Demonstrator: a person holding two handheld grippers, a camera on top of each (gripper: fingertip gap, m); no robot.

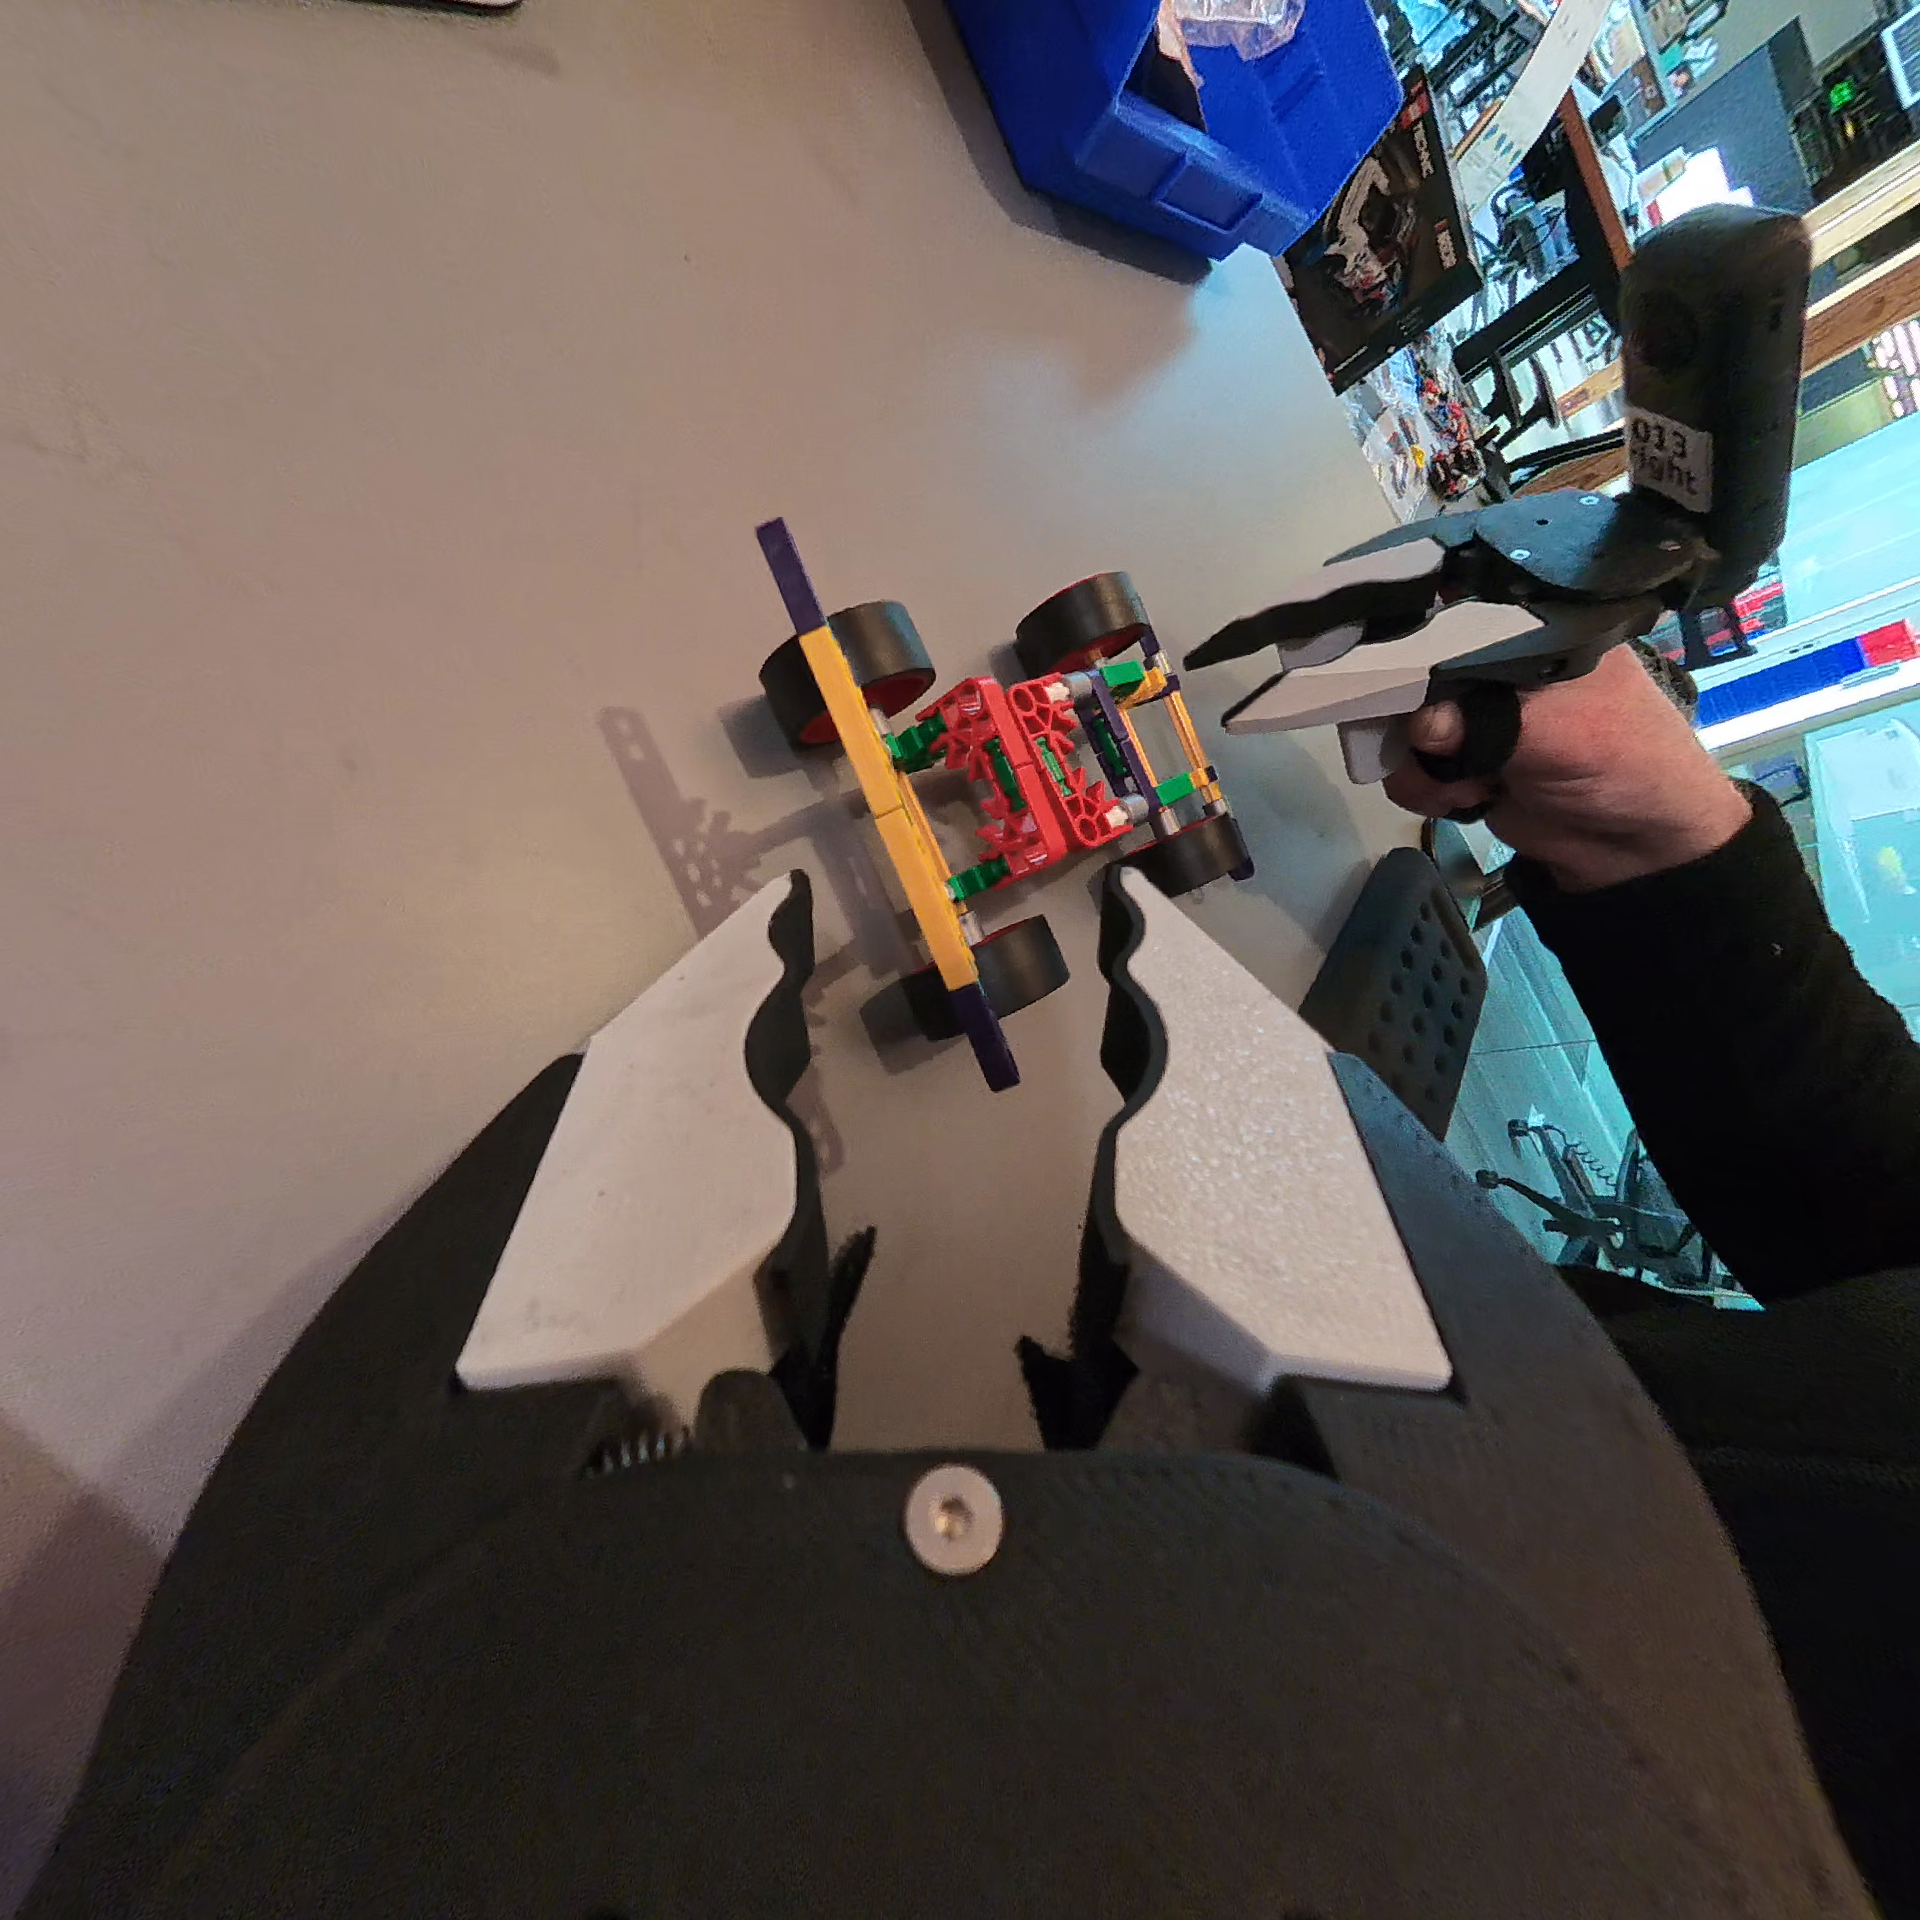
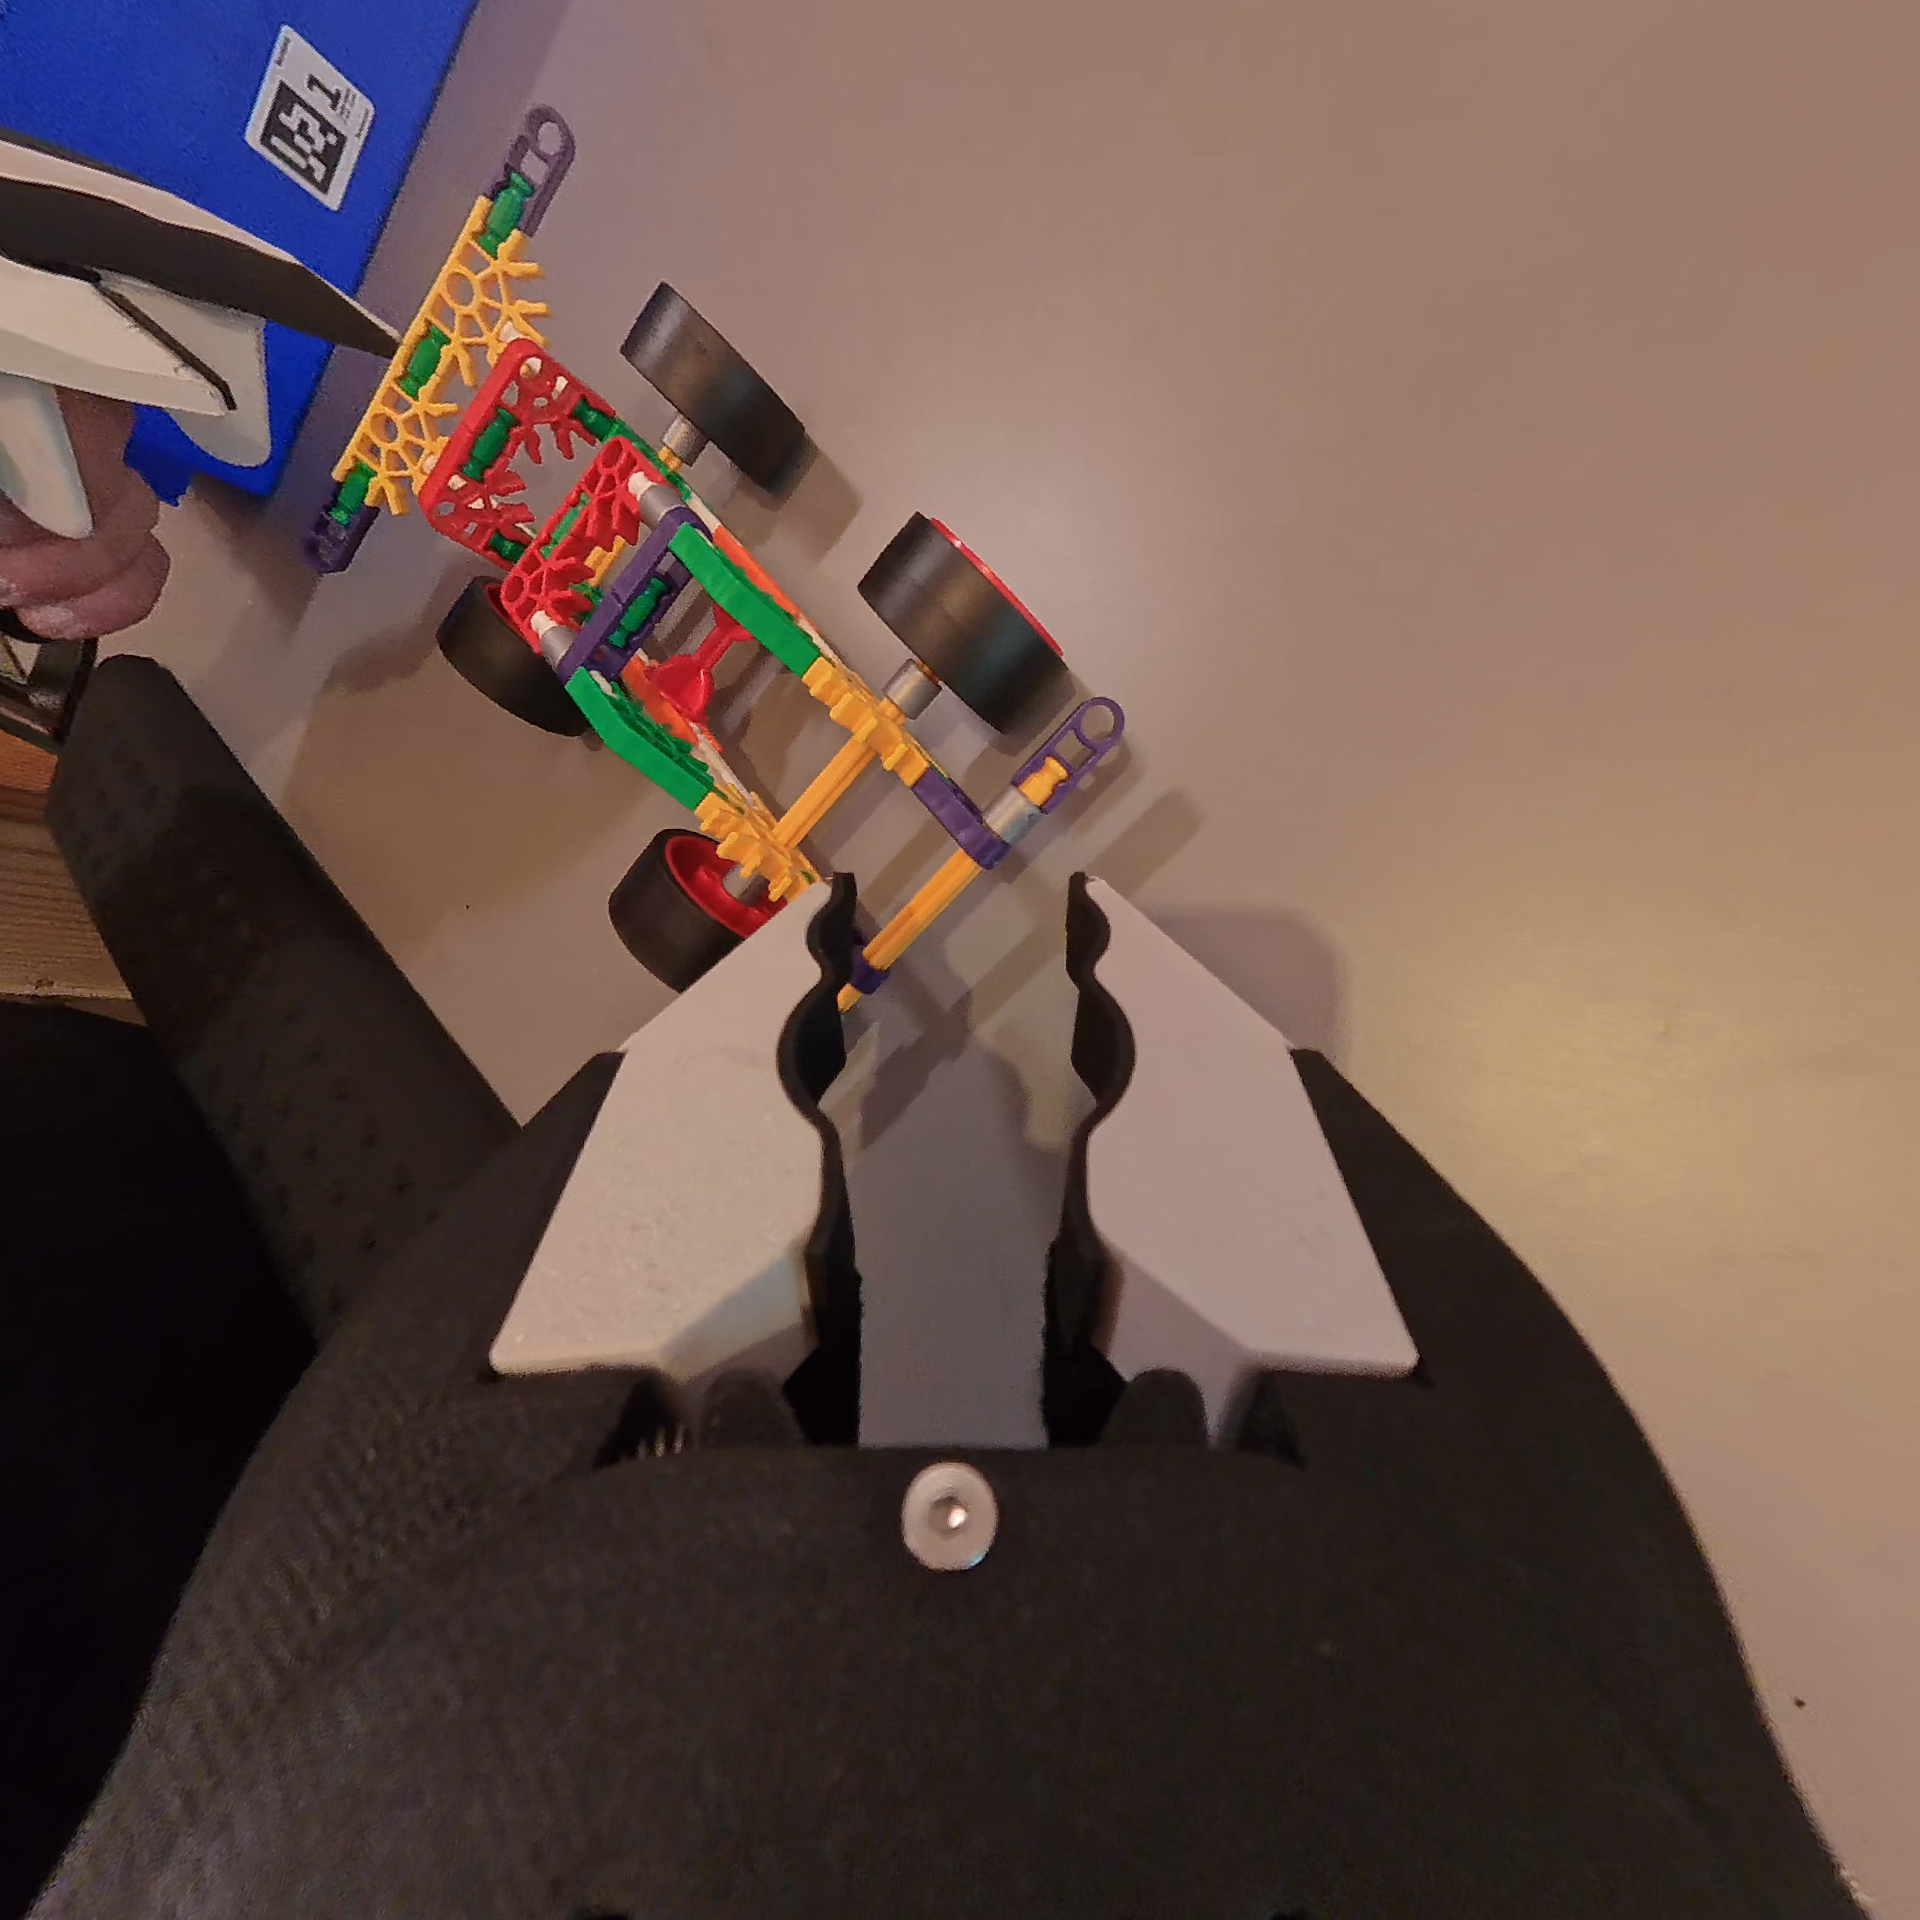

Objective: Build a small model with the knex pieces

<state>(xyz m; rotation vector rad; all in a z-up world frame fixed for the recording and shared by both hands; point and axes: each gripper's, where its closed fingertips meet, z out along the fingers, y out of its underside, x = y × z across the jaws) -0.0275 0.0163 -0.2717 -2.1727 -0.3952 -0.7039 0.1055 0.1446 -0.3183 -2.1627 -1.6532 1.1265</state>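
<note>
Both claws gape empty: left claw near the toy car's yellow bar, right claw beside its rod end, on the desk.

the left gripper reaches forward with its two white, black-lined fingers spread wide and nothing between them. the right gripper is likewise parted and empty; seen from the left wrist view it sits to the far right, fingers angled leftward and apart. a hand in a dark sleeve grips its handle, one finger through a black loop at the trigger.
</note>
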